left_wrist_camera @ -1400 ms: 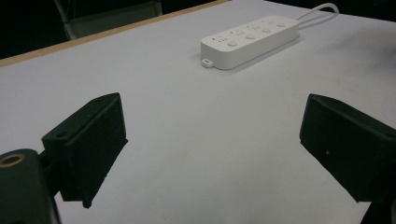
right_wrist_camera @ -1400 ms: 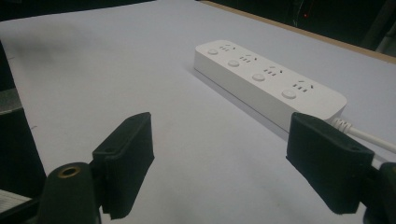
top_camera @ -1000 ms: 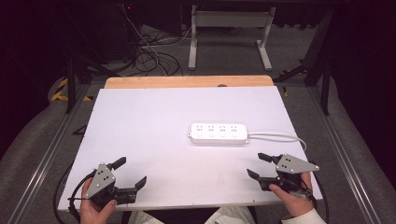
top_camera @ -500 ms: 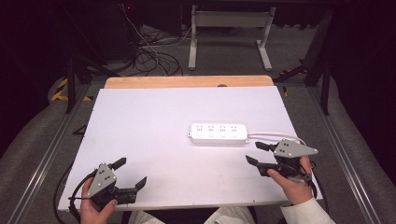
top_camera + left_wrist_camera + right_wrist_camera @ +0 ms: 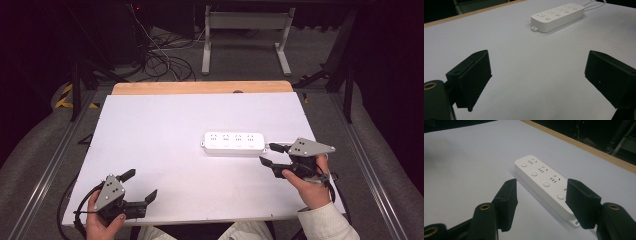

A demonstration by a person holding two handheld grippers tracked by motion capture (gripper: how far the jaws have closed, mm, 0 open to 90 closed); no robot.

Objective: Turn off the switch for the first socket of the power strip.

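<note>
White plastic four-outlet power strip point(image 5: 235, 143) lies flat on the white tabletop point(image 5: 160, 140), right of centre, its long side running left to right. Each outlet has a round button beside it, as I see in my right gripper view point(image 5: 541, 178). A thin white cable leaves the strip's right end, as the left gripper view shows, where the strip point(image 5: 557, 16) sits far off toward the upper right. A small mounting tab projects from each end of the strip, one visible in each gripper view.

My right gripper point(image 5: 270, 155), black with a grey three-cornered plate on top, is held in my right hand point(image 5: 309, 184) just beside the strip's right end. Its jaws are released, standing well apart with nothing between the pads. In the right gripper view the jaws frame the near end of the strip; I cannot tell whether either pad touches the casing.

My left gripper point(image 5: 139, 185), of the same build, is held in my left hand point(image 5: 100, 222) at the near left corner of the tabletop, well apart from the strip. Its jaws are released and wide; in the left gripper view point(image 5: 536, 80) they bracket bare white surface.

A strip of light wooden edge point(image 5: 200, 87) borders the far side of the tabletop. Beyond it, dark cables point(image 5: 160, 55) lie on the floor beside a pale metal table frame point(image 5: 245, 35).
</note>
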